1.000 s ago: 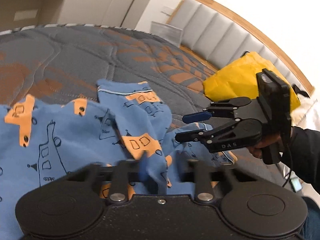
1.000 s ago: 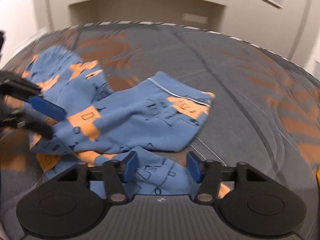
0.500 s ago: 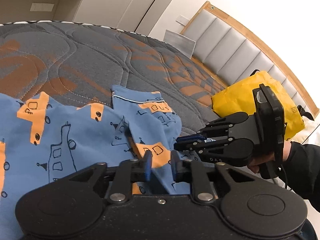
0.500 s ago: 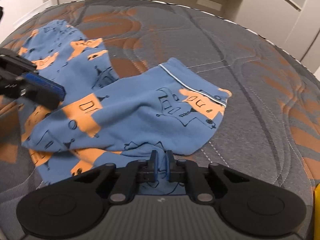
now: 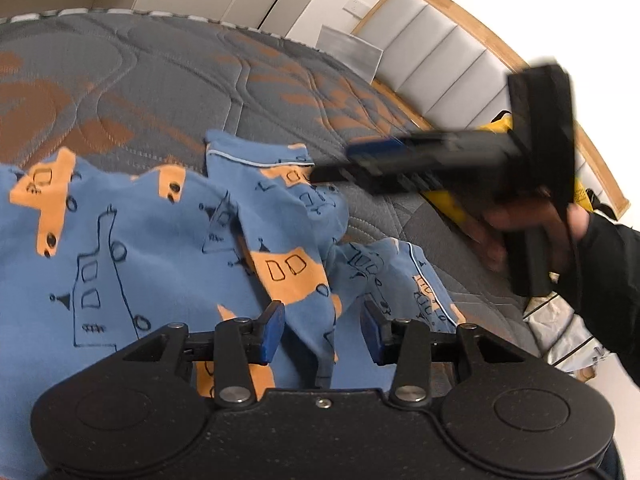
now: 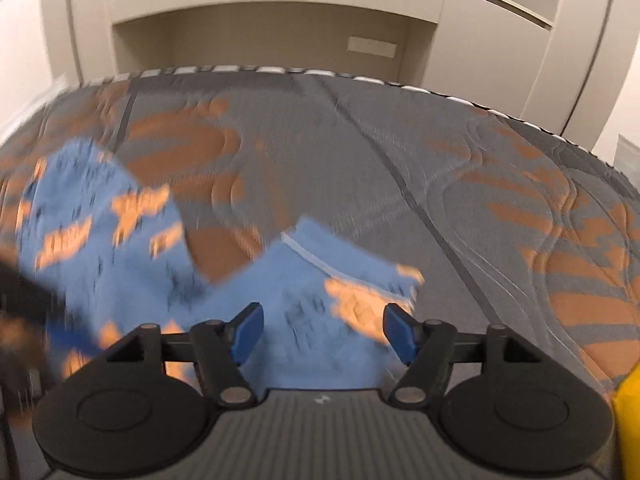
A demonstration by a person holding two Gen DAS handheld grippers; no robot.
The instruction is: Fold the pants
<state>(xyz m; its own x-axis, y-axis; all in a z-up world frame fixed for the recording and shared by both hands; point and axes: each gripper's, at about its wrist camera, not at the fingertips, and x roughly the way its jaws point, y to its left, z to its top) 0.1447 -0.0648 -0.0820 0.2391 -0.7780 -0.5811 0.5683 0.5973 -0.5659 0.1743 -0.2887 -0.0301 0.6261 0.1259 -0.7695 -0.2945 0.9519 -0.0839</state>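
The pants (image 5: 132, 248) lie rumpled on the bed (image 5: 168, 92), the left gripper (image 5: 322, 330) gaping over a ridge, the right gripper (image 6: 323, 330) spread and empty — apparently between grasps, though blurred — so next comes pinching the hems.

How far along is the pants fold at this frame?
Early. Done: one leg of the blue pants lies thrown across the other, still bunched on the quilt. In hand: nothing; the left gripper and right gripper are both open over the cloth, the right blurred by motion. Left: flatten the wrinkles, line up the cuffs, then make the folds.
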